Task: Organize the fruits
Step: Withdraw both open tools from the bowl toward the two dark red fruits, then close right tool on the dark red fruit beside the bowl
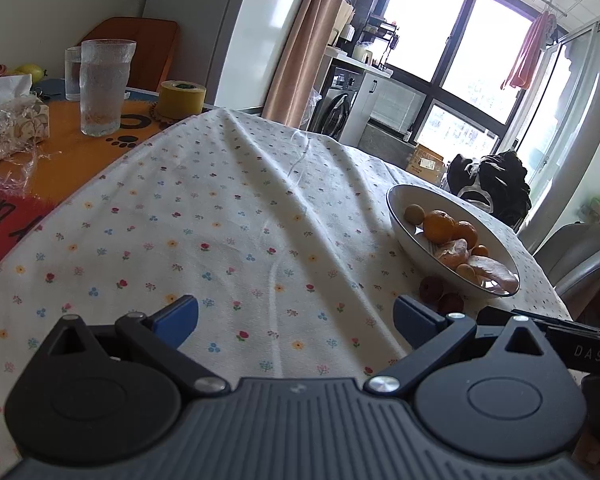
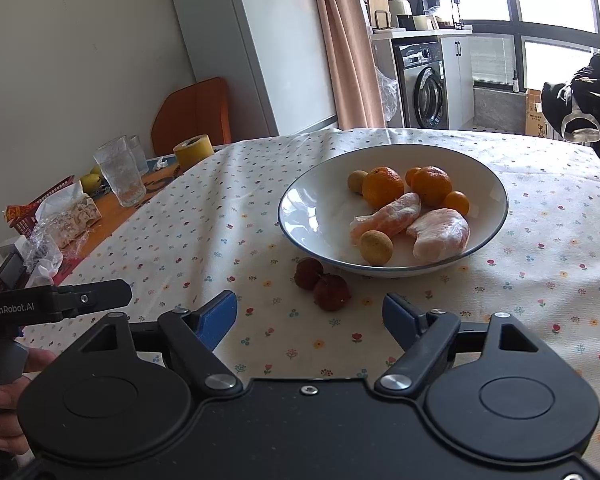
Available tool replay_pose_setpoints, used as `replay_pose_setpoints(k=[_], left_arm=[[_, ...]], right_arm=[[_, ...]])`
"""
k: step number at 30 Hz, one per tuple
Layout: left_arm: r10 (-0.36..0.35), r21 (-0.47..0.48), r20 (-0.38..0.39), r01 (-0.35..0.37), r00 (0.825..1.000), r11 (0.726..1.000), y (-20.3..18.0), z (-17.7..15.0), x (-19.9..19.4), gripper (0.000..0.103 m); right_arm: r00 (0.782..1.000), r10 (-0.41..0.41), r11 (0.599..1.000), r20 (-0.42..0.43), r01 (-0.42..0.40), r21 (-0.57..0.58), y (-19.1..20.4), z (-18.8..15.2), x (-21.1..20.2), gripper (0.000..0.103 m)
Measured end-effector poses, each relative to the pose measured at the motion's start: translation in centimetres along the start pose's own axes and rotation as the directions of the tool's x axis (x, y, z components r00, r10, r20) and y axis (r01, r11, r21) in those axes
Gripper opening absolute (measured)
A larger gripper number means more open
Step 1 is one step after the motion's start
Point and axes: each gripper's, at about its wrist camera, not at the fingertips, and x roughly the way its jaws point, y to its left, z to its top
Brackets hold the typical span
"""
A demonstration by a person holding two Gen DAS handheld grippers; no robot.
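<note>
Two lychees (image 2: 322, 284) lie on the counter (image 2: 540, 288) just ahead of your right tool (image 2: 308, 320), touching the bowl (image 2: 312, 208) of fruit. Both your tools are spread wide, empty; your left tool (image 1: 296, 320) sits left of the bowl.

Glasses: two, upper left of the left wrist view, the frosted one (image 1: 105, 87) in front of a ribbed one (image 1: 72, 74).
Tape roll (image 1: 181, 99): yellow, right of the glasses, at the cloth's edge.
Tissue pack (image 1: 10, 114): far left, in crinkled plastic.
Cloth (image 1: 228, 216): white, flower-dotted, creased, filling the middle.
Washer (image 2: 424, 86): upper right of the right wrist view, beside a pink curtain (image 2: 348, 44).
Fridge (image 2: 260, 44): white, upper centre.
</note>
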Motion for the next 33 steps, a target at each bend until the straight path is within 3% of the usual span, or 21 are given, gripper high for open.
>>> replay_pose_setpoints(k=[9,15,17,18,24,33], left_arm=[[0.014,0.001,0.021,-0.014,1.0,1.0,0.5,0.2,0.4,0.103],[0.021,0.012,0.012,-0.021,1.0,1.0,0.4,-0.1,1.1,0.103],[0.023,0.022,0.011,-0.023,1.0,0.999,0.3,-0.1,1.3,0.103],[0.027,0.024,0.01,-0.027,1.0,0.999,0.2,-0.2,1.4,0.103],[0.016,0.037,0.011,-0.017,1.0,0.999,-0.6,0.0,1.5,0.102],[-0.064,0.112,0.019,0.061,0.998,0.992,-4.2,0.1,2.2,0.1]], right_arm=[[0.999,-0.021,1.0,-0.026,0.021,0.007,-0.1,0.6,2.9,0.07],[0.999,-0.027,1.0,-0.047,0.028,0.015,-0.4,0.1,4.3,0.047],[0.998,-0.04,0.999,-0.04,0.04,-0.003,-0.4,0.1,4.5,0.026],[0.998,-0.044,0.999,-0.041,0.044,-0.002,-0.5,0.2,4.6,0.023],[0.999,-0.011,1.0,-0.031,0.012,0.017,-0.9,0.1,3.9,0.022],[1.0,0.005,0.999,0.014,-0.006,0.036,-2.2,0.3,1.3,0.022]])
